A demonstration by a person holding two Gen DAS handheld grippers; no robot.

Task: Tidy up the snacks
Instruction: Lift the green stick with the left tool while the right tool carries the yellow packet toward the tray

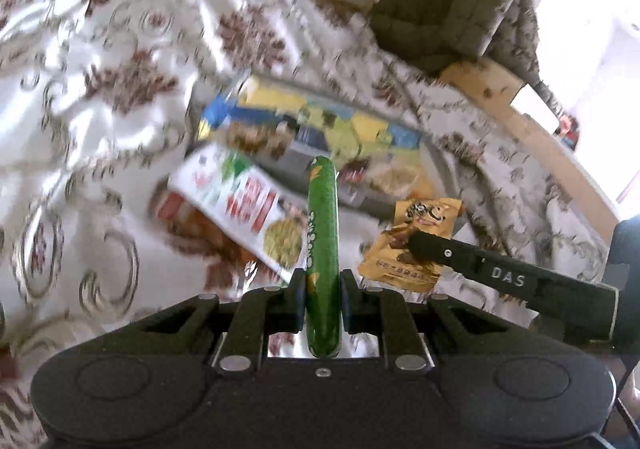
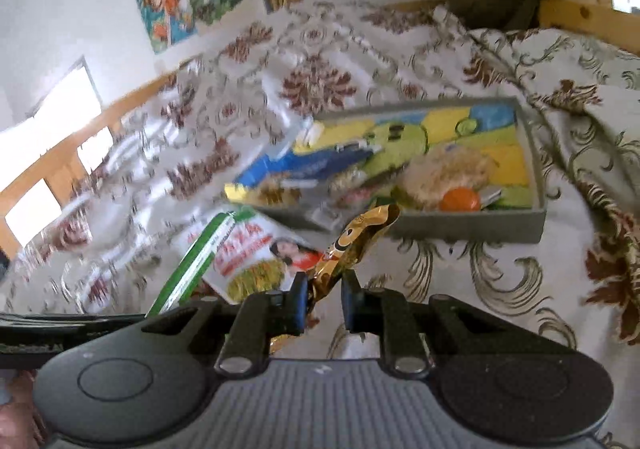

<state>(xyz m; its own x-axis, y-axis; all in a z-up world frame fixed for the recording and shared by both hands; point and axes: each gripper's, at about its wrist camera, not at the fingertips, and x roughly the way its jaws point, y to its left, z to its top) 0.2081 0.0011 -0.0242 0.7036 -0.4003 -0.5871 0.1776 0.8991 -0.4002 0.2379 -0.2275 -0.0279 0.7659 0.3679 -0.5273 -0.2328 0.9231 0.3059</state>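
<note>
While over the cloth — left gripper (image 1: 323, 299) clamped around green sausage (image 1: 322, 249), right gripper (image 2: 323, 299) around gold packet (image 2: 352, 245).

Your left gripper (image 1: 323, 299) has its jaws clamped on a green stick, which runs upright between the pads. Your right gripper (image 2: 323, 301) pinches a gold packet, jaws nearly closed. In the left wrist view its finger (image 1: 480, 265) reaches in from the right, low and tilted, close beside your left.
</note>
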